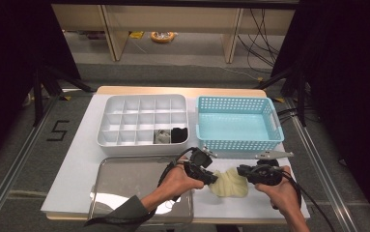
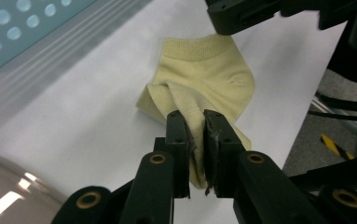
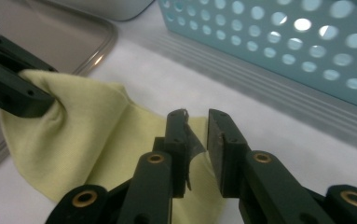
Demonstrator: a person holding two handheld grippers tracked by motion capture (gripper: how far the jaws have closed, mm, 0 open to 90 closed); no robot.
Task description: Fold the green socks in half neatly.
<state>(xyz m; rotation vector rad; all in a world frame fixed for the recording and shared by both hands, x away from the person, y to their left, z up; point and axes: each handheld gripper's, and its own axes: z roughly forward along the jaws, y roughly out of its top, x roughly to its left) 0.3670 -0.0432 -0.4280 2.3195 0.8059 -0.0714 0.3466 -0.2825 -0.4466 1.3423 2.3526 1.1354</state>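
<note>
Pinching yellow sock (image 2: 204,79) in left gripper (image 2: 195,122) (right gripper (image 3: 197,122) parted)

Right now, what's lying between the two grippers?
The pale yellow sock lies on the white table between them, in the high view. The left gripper pinches a fold of it; the right gripper sits over its edge.

The high view looks forward and down from the near side over the whole counter (image 1: 76,159). Each gripper view rides low and close behind its own jaws. All three share the yellow sock (image 1: 231,183) (image 2: 204,74) (image 3: 87,135) and blue basket (image 1: 238,125) (image 2: 22,23) (image 3: 283,42).
</note>
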